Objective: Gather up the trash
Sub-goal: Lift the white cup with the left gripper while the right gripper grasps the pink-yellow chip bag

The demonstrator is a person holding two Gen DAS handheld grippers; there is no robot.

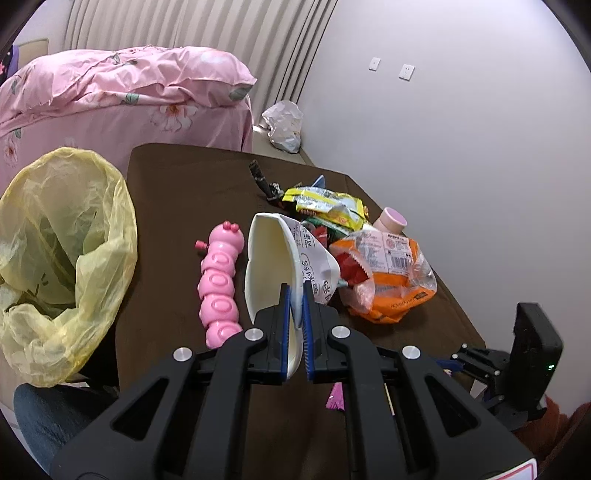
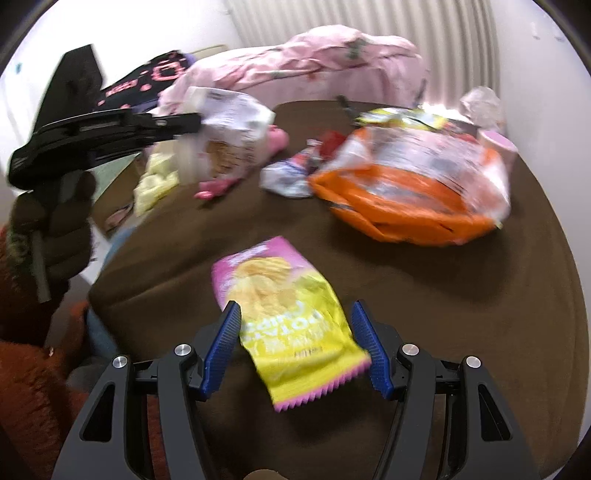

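A plain white wall with two pale switch plates runs along the right side of a brown-covered table. Behind it, cream vertically ribbed curtains hang, and a bed with a rumpled pink floral quilt stands just beyond the table's far edge.

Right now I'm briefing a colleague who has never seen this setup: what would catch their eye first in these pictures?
Probably the left gripper, shut on the rim of a crushed white paper bowl at the middle of the brown table. Beside the bowl lies a pink caterpillar toy, with a yellow trash bag gaping off the table's left edge. In the right wrist view, a pink-and-yellow chip bag lies between the open right gripper.
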